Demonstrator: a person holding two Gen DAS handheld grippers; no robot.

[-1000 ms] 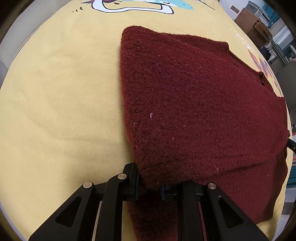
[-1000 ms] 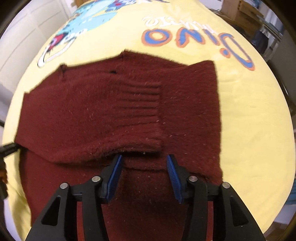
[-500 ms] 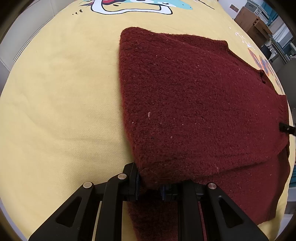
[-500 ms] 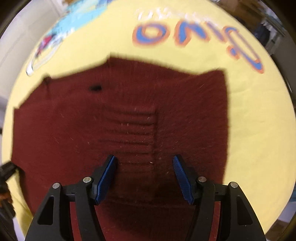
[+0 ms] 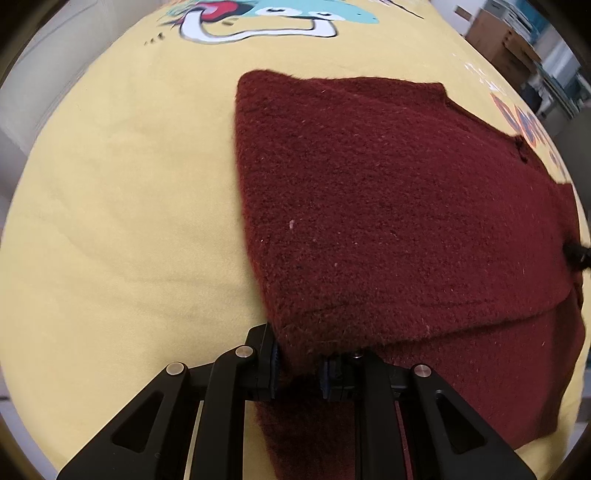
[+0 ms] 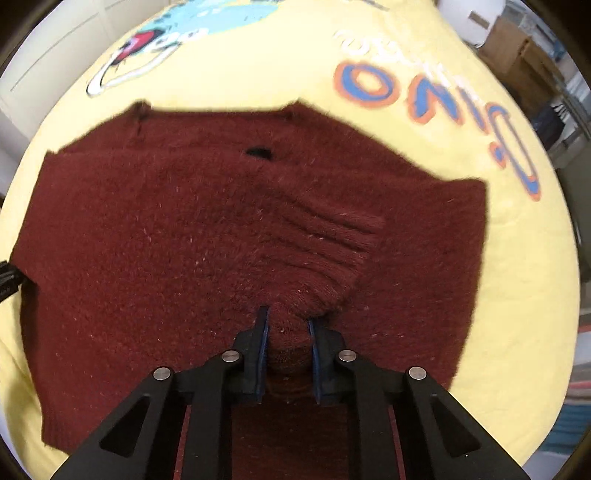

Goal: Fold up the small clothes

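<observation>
A dark red knitted sweater [image 5: 388, 221] lies partly folded on a yellow printed cloth [image 5: 129, 221]. My left gripper [image 5: 299, 354] is shut on the near corner of the sweater's upper layer, which is drawn over the layer below. In the right wrist view the sweater [image 6: 166, 240] spreads wide, with a ribbed sleeve cuff [image 6: 332, 236] lying across its middle. My right gripper [image 6: 286, 325] is closing, and its blue pads pinch a bunched ridge of the knit just below that cuff. A black bit of the other gripper [image 6: 7, 280] shows at the sweater's left edge.
The yellow cloth [image 6: 517, 295] carries a cartoon dinosaur print [image 5: 277, 14] at the far side and blue-orange lettering [image 6: 424, 92] to the right. Cardboard boxes [image 5: 502, 40] stand beyond the far right edge. White cabinet doors [image 6: 55, 44] are at the far left.
My right gripper went from open over the sweater to pinching the knit by the ribbed cuff, which now bunches up. The left gripper keeps its hold and has shifted slightly.
</observation>
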